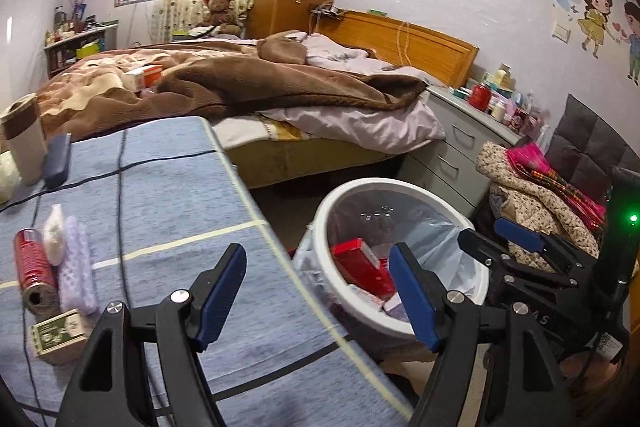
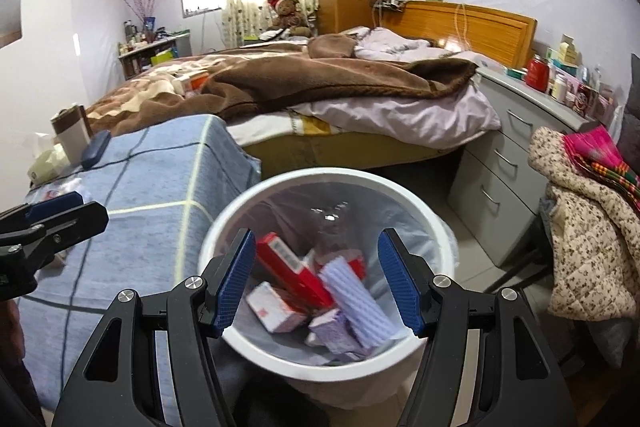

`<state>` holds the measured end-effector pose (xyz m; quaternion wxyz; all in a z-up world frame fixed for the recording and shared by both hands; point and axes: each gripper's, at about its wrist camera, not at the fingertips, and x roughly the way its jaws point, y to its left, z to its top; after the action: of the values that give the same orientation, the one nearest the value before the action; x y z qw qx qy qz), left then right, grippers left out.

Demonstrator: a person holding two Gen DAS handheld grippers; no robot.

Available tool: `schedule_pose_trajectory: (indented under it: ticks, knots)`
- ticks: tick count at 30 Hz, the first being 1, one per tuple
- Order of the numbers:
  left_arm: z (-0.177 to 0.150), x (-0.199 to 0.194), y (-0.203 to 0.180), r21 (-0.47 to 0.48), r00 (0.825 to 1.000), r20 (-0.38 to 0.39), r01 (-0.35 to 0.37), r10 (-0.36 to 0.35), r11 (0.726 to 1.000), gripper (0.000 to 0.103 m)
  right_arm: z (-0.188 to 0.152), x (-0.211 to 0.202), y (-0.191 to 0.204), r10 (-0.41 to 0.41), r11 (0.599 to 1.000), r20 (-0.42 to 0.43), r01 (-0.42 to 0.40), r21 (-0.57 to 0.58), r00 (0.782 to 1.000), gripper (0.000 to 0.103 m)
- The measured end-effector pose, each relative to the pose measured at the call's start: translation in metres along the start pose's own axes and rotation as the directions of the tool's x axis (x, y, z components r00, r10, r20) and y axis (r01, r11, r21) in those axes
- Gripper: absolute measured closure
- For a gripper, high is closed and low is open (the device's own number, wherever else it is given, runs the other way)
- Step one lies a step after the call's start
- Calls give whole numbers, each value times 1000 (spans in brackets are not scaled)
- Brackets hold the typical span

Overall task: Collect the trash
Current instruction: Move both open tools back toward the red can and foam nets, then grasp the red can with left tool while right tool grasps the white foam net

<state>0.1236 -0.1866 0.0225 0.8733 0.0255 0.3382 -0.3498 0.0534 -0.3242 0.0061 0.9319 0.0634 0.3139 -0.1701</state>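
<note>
Here a desk [image 1: 168, 187] under a blue checked cloth is standing beside an unmade bed [image 1: 256, 79], still carrying a red can [image 1: 34, 267], a purple wrapper [image 1: 76, 263] and a small green box [image 1: 60, 333]. Beside it, a white bin [image 2: 320, 367] is holding a red box [image 2: 290, 267] and purple packets [image 2: 356, 301]. The right gripper [image 2: 316, 281] is hovering over the bin and the left gripper [image 1: 316, 295] over the desk's edge, jaws released and grasping nothing.

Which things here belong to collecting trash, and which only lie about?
For the job: white bin, red can, purple packet, small green box.
Lying about: teddy bear, brown blanket, flowered jacket.
</note>
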Motion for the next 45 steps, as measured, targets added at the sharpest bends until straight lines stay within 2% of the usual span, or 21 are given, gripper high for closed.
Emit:
schedule_pose_trajectory:
  ticks: [13, 23, 32, 36, 40, 43, 45]
  knots:
    - [-11, -36, 65, -84, 991, 42, -123, 127, 989, 27, 5, 13, 45, 110, 993, 6, -109, -38, 994, 38]
    - [-21, -63, 137, -213, 964, 42, -249, 264, 945, 26, 15, 32, 93, 218, 971, -15, -218, -99, 976, 38]
    - [-29, -60, 192, -286, 938, -20, -338, 347, 897, 26, 28, 60, 133, 291, 944, -61, -297, -147, 955, 38]
    - [-34, -48, 214, -304, 934, -66, -355, 352, 884, 26, 34, 72, 148, 317, 931, -83, -327, -162, 945, 38]
    - [-35, -34, 232, -338, 938, -100, -346, 333, 875, 26, 42, 82, 167, 363, 911, -100, -375, -170, 926, 38]
    - [-33, -21, 239, -326, 935, -135, -355, 328, 876, 26, 46, 90, 181, 388, 900, -118, -403, -165, 914, 38]
    - [-34, -14, 244, -330, 928, -164, -370, 334, 868, 26, 46, 93, 186, 394, 896, -125, -411, -171, 911, 38]
